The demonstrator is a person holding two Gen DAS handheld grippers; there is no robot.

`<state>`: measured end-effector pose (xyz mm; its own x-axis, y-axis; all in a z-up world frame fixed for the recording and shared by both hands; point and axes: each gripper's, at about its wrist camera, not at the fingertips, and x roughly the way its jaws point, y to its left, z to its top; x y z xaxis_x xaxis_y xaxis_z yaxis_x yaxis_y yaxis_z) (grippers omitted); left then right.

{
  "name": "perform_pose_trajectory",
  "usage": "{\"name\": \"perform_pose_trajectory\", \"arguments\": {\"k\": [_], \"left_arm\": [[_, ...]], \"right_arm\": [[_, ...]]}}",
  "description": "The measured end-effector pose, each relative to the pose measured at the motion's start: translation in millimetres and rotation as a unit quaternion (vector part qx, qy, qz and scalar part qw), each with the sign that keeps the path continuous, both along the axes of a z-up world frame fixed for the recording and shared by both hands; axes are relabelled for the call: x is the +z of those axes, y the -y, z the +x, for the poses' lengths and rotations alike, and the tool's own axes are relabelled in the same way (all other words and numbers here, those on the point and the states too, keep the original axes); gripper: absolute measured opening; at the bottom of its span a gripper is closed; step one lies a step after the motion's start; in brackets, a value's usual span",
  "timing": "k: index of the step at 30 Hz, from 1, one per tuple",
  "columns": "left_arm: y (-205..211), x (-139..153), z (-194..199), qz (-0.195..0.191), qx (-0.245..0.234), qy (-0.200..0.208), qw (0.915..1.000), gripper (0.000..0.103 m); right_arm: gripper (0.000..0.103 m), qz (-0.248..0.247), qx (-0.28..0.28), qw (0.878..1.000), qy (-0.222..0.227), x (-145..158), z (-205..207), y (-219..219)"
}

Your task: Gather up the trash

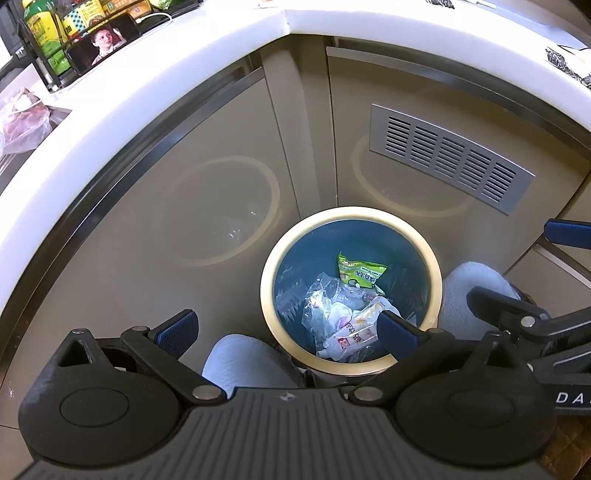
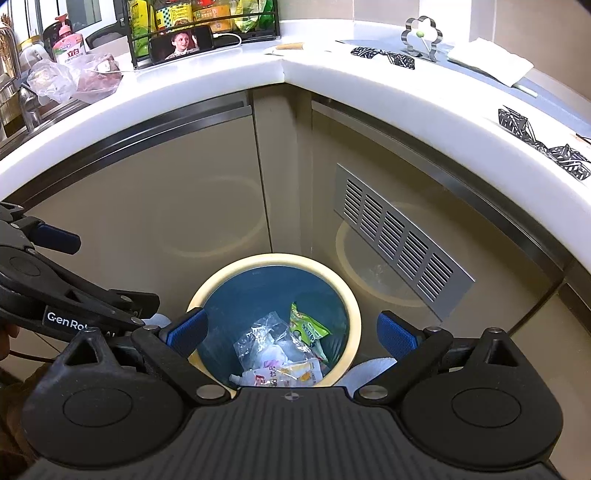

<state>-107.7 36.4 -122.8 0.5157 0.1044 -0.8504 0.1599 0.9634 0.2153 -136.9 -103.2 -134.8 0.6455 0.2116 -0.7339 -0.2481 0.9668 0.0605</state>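
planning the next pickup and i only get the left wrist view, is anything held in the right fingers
Observer: No. The right gripper is open and holds nothing, and it hangs over the trash bin.
Operator: what's left on the counter to the right, i only catch an edge of it
Observer: Several crumpled black-and-white pieces lie spread along the counter, from near the corner out to the far right.
Operator: anything near them to steer round
Observer: A flower-shaped metal stand stands upright just behind the pieces nearest the corner.
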Motion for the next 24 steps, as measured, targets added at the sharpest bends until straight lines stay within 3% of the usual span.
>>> {"name": "perform_pose_trajectory", "arguments": {"k": [24], "left_arm": [[1.3,-6.2,5.4,0.001,0.001,-0.011,0.9999,0.103]], "right_arm": [[0.098,0.006,-0.006,1.0,-0.016,-7.2,4.0,1.9]]}}
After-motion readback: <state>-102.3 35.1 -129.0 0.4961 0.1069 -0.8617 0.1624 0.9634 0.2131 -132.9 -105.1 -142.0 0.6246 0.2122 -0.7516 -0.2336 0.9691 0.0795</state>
